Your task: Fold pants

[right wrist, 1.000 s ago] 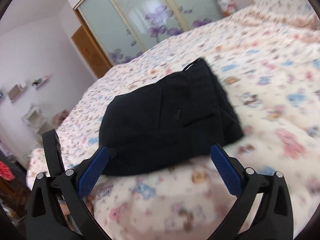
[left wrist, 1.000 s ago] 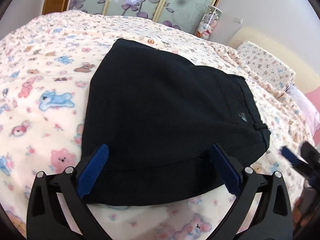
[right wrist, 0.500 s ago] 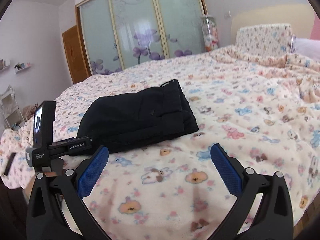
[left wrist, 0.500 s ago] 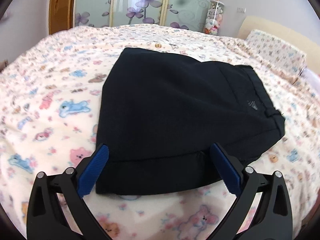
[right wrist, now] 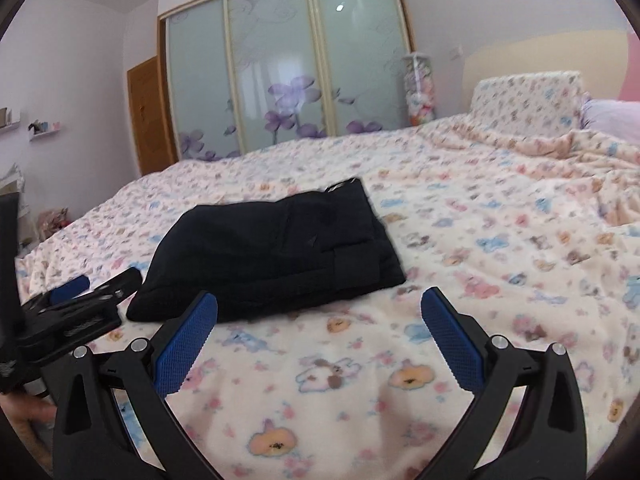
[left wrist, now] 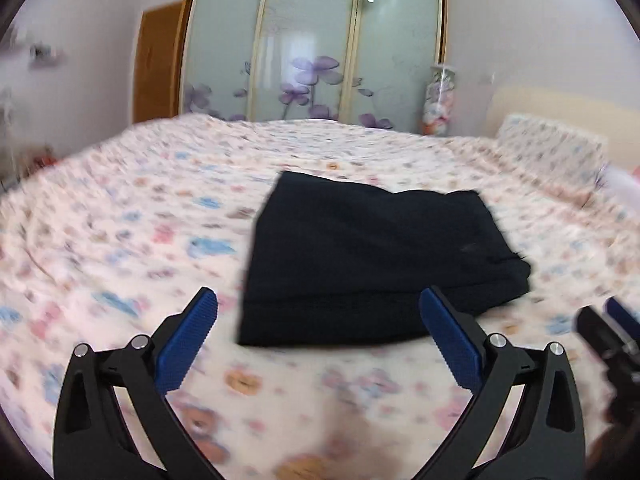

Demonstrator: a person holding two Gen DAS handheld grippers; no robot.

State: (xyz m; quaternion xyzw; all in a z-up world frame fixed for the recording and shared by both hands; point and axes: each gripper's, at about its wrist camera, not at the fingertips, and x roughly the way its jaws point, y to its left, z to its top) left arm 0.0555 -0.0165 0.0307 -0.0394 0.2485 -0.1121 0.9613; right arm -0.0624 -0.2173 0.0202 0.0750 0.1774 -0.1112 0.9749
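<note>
The black pants (left wrist: pixel 360 256) lie folded into a compact rectangle on the bed, with the waistband at the right end (right wrist: pixel 360 216). My left gripper (left wrist: pixel 320 336) hangs open just short of the pants' near edge, empty. My right gripper (right wrist: pixel 320 332) is open too, over bare blanket in front of and right of the pants (right wrist: pixel 272 252). The left gripper shows at the left edge of the right wrist view (right wrist: pixel 80 296), and the right one at the right edge of the left wrist view (left wrist: pixel 608 328).
A cream blanket (right wrist: pixel 480 264) printed with bears covers the bed. A matching pillow (right wrist: pixel 524 96) and headboard stand at the far right. Sliding wardrobe doors (right wrist: pixel 280 80) with purple flowers and a wooden door (right wrist: pixel 148 112) are behind the bed. A hand (right wrist: pixel 24 420) holds the left gripper.
Both grippers have drawn back and up from the pants, which now look smaller and farther off. The left wrist view is blurred by motion. The pants have not moved.
</note>
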